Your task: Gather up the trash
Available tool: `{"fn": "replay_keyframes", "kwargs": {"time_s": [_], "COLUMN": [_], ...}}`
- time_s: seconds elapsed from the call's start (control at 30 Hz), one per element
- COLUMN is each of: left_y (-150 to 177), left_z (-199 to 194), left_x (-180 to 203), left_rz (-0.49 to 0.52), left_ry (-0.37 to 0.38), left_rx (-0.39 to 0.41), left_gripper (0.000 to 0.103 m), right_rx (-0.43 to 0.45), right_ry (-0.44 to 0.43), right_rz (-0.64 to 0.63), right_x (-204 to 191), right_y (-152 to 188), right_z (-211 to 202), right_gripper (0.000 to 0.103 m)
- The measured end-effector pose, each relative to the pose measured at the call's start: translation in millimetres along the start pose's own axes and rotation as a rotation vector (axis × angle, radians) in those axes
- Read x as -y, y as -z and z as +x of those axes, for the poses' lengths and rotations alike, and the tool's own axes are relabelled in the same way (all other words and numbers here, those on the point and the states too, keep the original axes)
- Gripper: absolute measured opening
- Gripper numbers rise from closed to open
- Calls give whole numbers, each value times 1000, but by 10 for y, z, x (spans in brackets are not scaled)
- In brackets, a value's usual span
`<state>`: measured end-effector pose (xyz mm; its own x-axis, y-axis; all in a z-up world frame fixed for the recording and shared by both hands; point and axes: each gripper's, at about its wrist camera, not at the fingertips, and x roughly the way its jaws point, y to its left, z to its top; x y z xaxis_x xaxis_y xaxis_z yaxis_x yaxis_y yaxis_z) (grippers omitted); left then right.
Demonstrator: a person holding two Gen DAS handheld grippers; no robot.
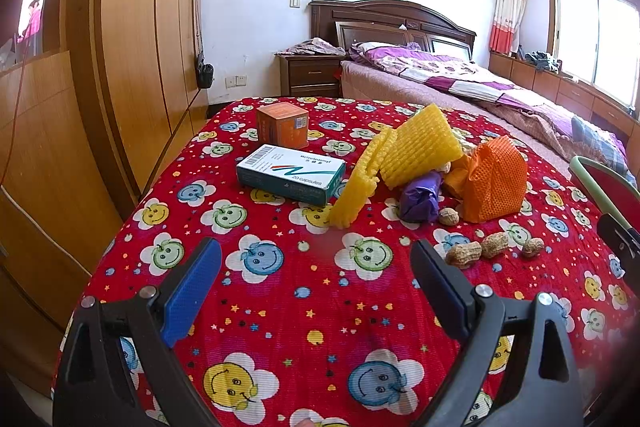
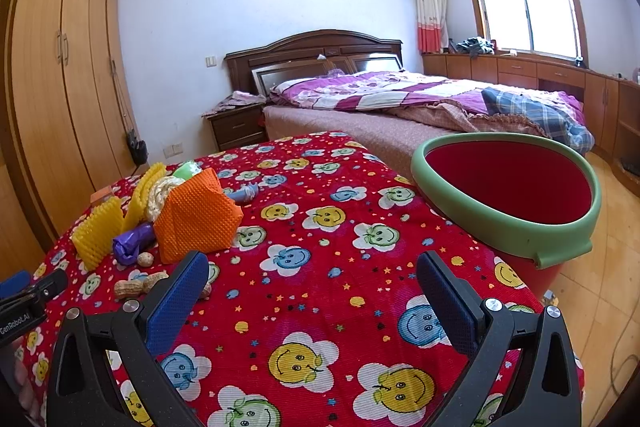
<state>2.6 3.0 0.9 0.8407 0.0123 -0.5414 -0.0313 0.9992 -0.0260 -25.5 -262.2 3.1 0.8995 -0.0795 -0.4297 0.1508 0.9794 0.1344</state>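
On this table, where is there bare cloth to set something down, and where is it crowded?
Bare cloth lies between the right gripper and the bin, and in front of the left gripper. Crowded: foam nets, medicine box, peanuts.

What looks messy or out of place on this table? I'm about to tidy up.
Crumpled yellow foam netting, orange foam netting, a purple wrapper and loose peanut shells lie heaped on the red smiley-face tablecloth.
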Motion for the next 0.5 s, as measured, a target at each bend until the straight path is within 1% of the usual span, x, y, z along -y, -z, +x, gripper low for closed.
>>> {"fn": "replay_keyframes", "kwargs": {"time_s": [0.27,0.4,0.5], "left_y": [3,4,-8], "left_z": [-5,-22,10], "left_x": [2,59,55], "left_rz": [-6,12,19], "left_ry": [-3,-4,19], "left_rx": [-1,-3,-23], "left_gripper": [95,95,95], "right_rx": [-2,-6,-17], "right_ry": [0,0,0], "right_rz": [2,4,3], "right_x": [-3,2,-3], "right_y": [3,4,2], "right_z": [5,12,30], "right_gripper": [103,103,103]}}
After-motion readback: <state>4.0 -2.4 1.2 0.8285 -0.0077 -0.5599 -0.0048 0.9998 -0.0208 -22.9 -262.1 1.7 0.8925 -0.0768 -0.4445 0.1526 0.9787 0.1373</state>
